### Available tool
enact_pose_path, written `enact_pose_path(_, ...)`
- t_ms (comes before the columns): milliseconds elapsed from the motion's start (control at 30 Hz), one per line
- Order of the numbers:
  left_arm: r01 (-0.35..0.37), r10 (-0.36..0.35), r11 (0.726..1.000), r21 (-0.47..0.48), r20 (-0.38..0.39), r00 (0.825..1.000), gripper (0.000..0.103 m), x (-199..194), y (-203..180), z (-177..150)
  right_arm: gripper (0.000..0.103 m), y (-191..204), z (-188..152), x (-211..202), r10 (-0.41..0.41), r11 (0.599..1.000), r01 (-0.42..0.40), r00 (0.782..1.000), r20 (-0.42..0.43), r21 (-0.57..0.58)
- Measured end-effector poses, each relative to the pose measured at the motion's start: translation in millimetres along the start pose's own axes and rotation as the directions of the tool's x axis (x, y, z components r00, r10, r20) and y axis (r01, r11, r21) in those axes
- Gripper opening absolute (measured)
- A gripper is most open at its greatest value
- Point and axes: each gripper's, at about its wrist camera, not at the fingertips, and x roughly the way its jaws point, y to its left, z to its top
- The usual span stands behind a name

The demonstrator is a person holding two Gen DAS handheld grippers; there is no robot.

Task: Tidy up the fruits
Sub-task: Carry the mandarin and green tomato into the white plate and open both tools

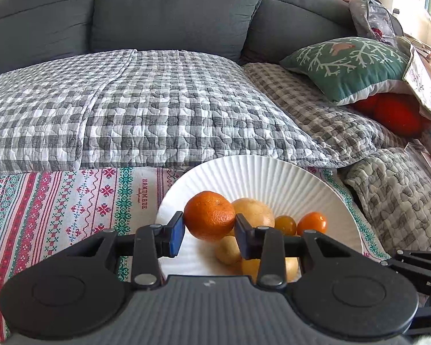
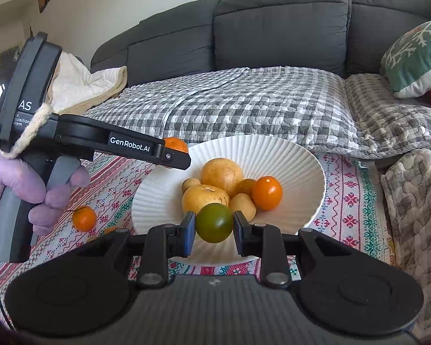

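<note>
Grey sofa is sitting behind a bench under a patterned cloth, with a white ribbed plate holding yellow and orange fruit. Left hand-held gripper is clamping an orange mandarin over the plate's near-left rim. Right hand-held gripper is pinching a green tomato above the plate's front edge (jaws narrow). One small orange fruit is lying on the cloth, left of the plate.

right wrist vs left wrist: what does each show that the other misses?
Right wrist only: green fruit clamped in the right claw, a loose orange fruit on the patterned cloth, the gloved hand. Left wrist only: red cushion, and the left claw gripping a mandarin. Both: white plate of yellowish fruit, grey sofa.
</note>
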Motion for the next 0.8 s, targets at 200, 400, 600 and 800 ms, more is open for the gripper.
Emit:
enact_pose_path(200, -0.003, 0.003, 1.000, -0.005, -0.021, 1.000, 0.027, 13, 4, 2, 0.025, 1, -2, 7, -0.009, 1.000, 0.009, 1.000, -0.012, -0.010)
enact_pose_path(400, 0.015, -0.016, 0.999, -0.036, -0.031, 0.999, 0.027, 19, 8, 2, 0.025, -1, -4, 11, -0.020, 1.000, 0.020, 0.999, -0.024, -0.011)
enact_pose_path(600, 0.036, -0.039, 0.997, -0.066, -0.044, 0.998, 0.027, 21, 13, 5, 0.025, -2, -4, 12, -0.024, 1.000, 0.024, 0.999, -0.026, -0.005)
enact_pose_path(800, 0.051, -0.056, 0.994, -0.102, -0.049, 0.997, 0.028, 20, 16, 5, 0.025, -1, -5, 13, -0.027, 1.000, 0.026, 0.999, -0.028, -0.010)
